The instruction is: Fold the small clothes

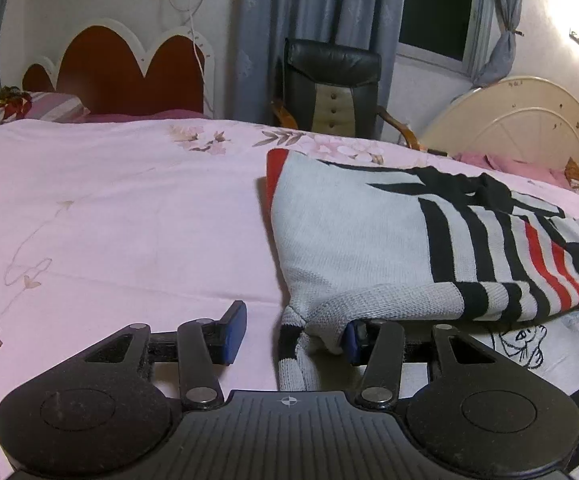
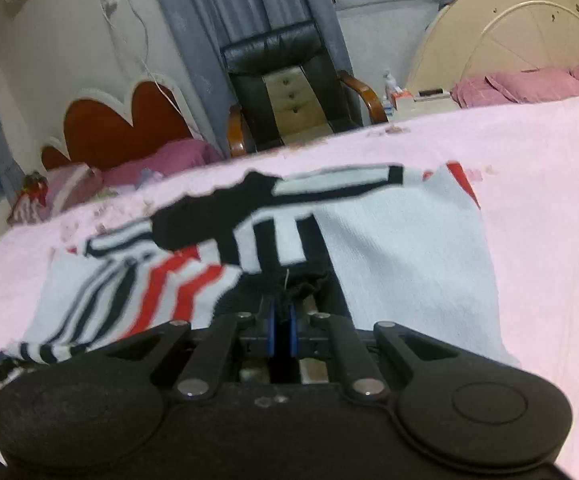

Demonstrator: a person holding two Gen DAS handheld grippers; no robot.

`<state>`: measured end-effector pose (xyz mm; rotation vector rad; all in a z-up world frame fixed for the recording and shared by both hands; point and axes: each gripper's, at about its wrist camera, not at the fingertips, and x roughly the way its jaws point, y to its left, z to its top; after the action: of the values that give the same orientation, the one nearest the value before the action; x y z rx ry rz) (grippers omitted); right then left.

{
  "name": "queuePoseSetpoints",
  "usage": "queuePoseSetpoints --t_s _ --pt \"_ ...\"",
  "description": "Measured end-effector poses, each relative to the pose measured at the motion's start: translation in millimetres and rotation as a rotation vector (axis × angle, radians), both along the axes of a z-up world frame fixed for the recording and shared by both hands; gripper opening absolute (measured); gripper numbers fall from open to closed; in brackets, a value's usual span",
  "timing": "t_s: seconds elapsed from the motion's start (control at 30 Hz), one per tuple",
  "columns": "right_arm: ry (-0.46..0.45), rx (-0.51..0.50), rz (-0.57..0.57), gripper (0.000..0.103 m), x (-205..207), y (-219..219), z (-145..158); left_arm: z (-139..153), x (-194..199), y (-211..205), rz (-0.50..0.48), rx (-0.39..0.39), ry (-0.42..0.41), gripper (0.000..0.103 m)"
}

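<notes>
A grey knitted sweater with black and red stripes lies partly folded on the pink bedspread. My left gripper stands open at its near corner. A grey sleeve with a black-banded cuff droops between the fingers and drapes over the right blue pad, while the left pad is bare. In the right wrist view the sweater spreads ahead, and my right gripper is shut on its black edge, bunched between the blue pads.
A white garment with a cartoon drawing lies under the sweater at the right. A black leather armchair stands beyond the bed. A red scalloped headboard, a cream headboard and pink pillows are behind.
</notes>
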<state>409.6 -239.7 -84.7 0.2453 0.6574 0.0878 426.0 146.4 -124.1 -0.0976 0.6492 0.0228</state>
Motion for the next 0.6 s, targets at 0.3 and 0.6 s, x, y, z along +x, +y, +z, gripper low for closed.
queuePoseSetpoints --t_s 0.3,0.6 --pt "-0.016 0.043 0.005 0.014 -7.4 -15.3 9.2 43.5 -38.3 19.7 -0.146 -0.079 -0.134 0.049" --pt "0.032 0.021 -0.014 0.014 -2.3 -9.5 -3.8 0.6 -3.1 -21.2 -0.271 -0.088 -0.033 0.049"
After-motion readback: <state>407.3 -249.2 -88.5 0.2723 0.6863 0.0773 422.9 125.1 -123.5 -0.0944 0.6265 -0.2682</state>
